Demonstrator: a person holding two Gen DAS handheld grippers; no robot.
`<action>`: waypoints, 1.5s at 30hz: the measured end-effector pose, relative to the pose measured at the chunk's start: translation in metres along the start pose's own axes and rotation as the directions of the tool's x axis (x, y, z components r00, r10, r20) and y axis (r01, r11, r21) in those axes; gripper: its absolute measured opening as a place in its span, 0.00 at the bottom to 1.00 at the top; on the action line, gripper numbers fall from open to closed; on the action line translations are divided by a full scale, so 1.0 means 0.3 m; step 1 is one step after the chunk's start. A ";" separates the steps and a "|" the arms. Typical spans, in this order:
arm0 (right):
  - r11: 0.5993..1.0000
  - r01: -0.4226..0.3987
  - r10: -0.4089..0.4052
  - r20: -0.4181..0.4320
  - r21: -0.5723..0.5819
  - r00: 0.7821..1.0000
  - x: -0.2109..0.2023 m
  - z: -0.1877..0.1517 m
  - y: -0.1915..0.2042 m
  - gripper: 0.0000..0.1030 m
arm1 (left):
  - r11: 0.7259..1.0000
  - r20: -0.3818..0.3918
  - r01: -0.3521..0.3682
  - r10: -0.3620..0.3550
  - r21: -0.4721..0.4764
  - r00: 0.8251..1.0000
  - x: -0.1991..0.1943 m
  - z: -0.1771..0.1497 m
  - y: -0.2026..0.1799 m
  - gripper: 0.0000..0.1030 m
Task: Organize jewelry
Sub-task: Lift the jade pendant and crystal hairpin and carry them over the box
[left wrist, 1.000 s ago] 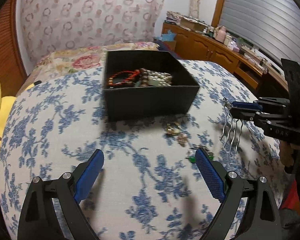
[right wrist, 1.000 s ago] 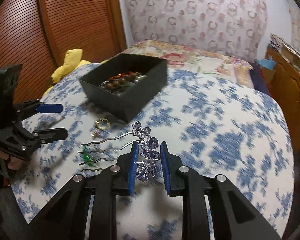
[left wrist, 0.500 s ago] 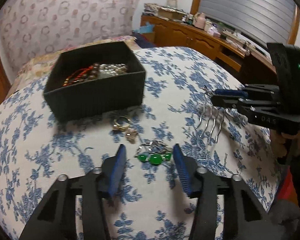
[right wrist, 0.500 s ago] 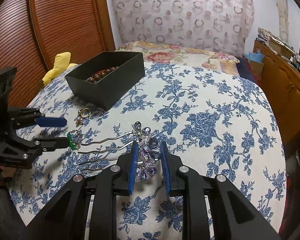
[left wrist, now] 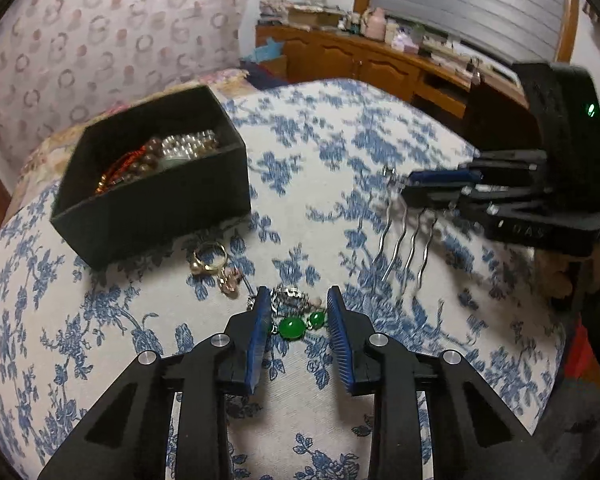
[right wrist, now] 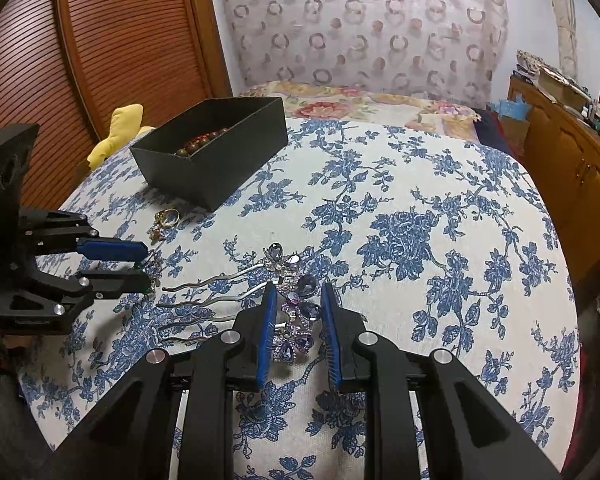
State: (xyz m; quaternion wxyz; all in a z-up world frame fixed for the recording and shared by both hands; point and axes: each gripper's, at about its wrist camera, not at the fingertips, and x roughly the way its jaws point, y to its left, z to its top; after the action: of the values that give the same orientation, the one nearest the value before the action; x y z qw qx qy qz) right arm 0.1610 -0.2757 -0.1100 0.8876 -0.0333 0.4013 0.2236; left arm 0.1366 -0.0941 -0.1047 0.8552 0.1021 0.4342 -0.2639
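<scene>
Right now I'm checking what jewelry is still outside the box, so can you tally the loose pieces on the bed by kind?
Hair comb, purple stones, in the right gripper: 1
Green-stone piece, between the left gripper fingers: 1
Gold ring: 1
Small pinkish trinket beside the ring, kind unclear: 1
Total outside the box: 4
</scene>
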 end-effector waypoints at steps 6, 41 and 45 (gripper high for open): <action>1.000 0.002 -0.002 -0.004 0.001 1.000 0.001 -0.007 -0.004 0.24 | 0.999 -0.028 -0.009 0.010 0.031 1.000 -0.016 -0.022 0.006 0.27; 0.999 -0.005 0.006 0.013 -0.039 1.000 -0.002 0.055 0.050 0.24 | 0.999 0.124 -0.017 0.022 -0.035 0.992 -0.158 0.055 0.085 0.11; 0.998 -0.010 0.013 0.044 -0.056 0.999 -0.014 0.109 0.067 0.24 | 0.999 0.184 -0.019 0.027 -0.045 0.983 -0.213 0.113 0.105 0.11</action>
State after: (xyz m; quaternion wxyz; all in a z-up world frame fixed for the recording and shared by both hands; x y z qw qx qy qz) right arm 0.1729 -0.2513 -0.0824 0.8937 -0.0508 0.3753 0.2404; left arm 0.1461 -0.0582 -0.0351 0.8967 0.0639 0.3577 -0.2528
